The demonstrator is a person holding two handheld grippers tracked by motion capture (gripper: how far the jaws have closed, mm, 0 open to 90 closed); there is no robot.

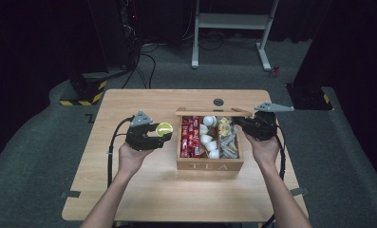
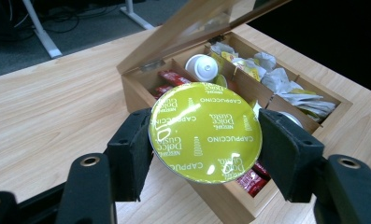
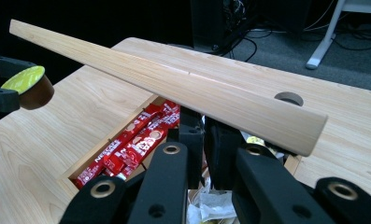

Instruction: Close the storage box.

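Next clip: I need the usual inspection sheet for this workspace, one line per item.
Surface: light wooden table, round cable hole near the far edge.
Job's things: wooden tea box marked TEA, lid raised; red sachets, white pods and paper packets in its compartments; yellow-green cappuccino capsule held left of the box.
Clutter: nothing seen.
Grippers: left tongs shut on the capsule; right tongs pinch the lid's front edge.
Cables: one trails from each of the tongs along the forearms.
Surroundings: dark room, grey floor, white desk frame, hazard-striped base.
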